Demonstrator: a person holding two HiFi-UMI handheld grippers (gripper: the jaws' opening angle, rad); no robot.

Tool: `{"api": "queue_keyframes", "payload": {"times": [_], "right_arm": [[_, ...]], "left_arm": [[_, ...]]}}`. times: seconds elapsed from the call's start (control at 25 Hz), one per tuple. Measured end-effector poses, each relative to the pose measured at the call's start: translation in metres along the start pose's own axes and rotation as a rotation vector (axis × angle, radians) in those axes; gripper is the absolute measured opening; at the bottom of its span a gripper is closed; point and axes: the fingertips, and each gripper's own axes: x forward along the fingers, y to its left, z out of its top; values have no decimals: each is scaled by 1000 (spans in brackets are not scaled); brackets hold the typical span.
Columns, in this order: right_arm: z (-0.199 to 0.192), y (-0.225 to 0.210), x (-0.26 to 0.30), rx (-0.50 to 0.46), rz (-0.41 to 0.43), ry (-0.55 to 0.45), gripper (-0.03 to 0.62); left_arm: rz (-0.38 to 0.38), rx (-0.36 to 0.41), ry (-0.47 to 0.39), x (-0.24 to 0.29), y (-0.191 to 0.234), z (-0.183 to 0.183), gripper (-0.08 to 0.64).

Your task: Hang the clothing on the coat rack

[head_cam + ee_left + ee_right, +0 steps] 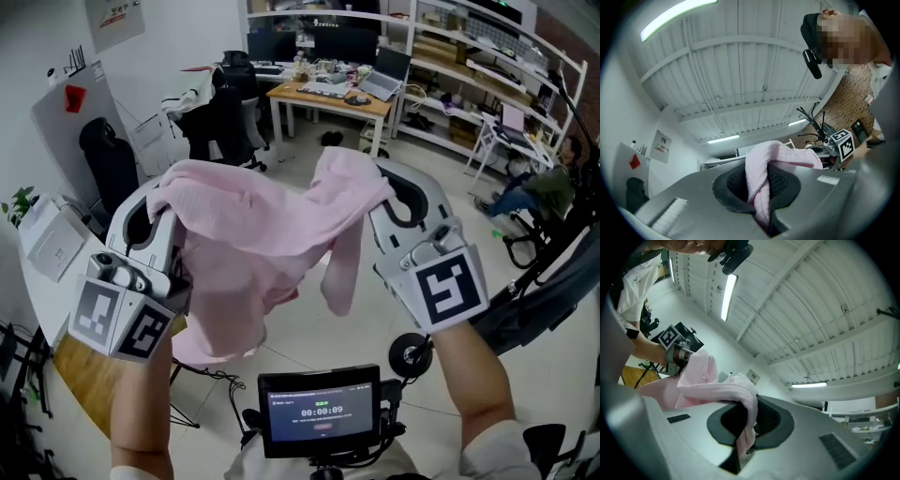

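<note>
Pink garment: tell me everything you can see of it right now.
The pink garment is pale, soft-looking fabric with a fine waffle texture. It hangs in the air, spread between the left gripper and the right gripper, each shut on a bunched fold. The middle sags loosely, and a sleeve dangles near the right gripper. Nothing else touches it.

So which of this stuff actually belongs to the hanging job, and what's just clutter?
For the job:
pink garment
left tool and right tool, both shut on it

Lying about:
wooden desk
laptop
black office chair
</note>
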Motion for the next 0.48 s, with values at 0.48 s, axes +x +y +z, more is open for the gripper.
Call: {"api": "queue_keyframes", "payload": {"times": [0.48], "right_arm": [[-25,-64,-76,-19,-103,57,12]], "left_arm": [[-111,-103,14,55,-81,-32,20]]}}
